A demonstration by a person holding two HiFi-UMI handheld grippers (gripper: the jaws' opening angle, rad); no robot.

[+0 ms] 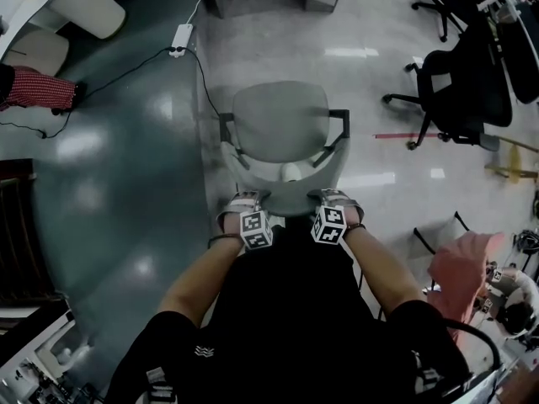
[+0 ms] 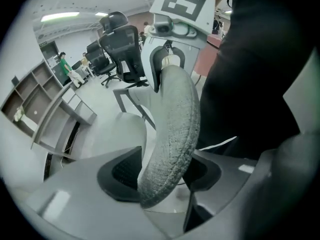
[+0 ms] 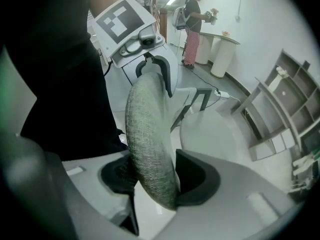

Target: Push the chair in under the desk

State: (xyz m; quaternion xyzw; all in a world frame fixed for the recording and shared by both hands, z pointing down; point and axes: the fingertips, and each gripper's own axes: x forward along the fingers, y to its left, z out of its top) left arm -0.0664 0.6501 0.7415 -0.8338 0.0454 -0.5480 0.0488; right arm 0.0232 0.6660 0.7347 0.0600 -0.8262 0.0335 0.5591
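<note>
Head view: the chair (image 1: 282, 129) stands mid-frame on the floor (image 1: 126, 183), with the left hand-held gripper (image 1: 244, 202) and right hand-held gripper (image 1: 334, 199) at its backrest (image 1: 290, 199).

Left gripper view: the jaws clasp the backrest (image 2: 175, 114).

Right gripper view: the jaws clasp the backrest (image 3: 145, 124) too.

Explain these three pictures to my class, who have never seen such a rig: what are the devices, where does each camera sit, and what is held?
No robot: a person holds a two-jaw tool in each hand. The head view comes from a camera on the person's head; the other two come from cameras riding on the tools. The left hand-held gripper and the right hand-held gripper each clamp the top edge of the backrest of a grey office chair. On the floor lies a white power strip; black office chairs stand at the right.
</note>
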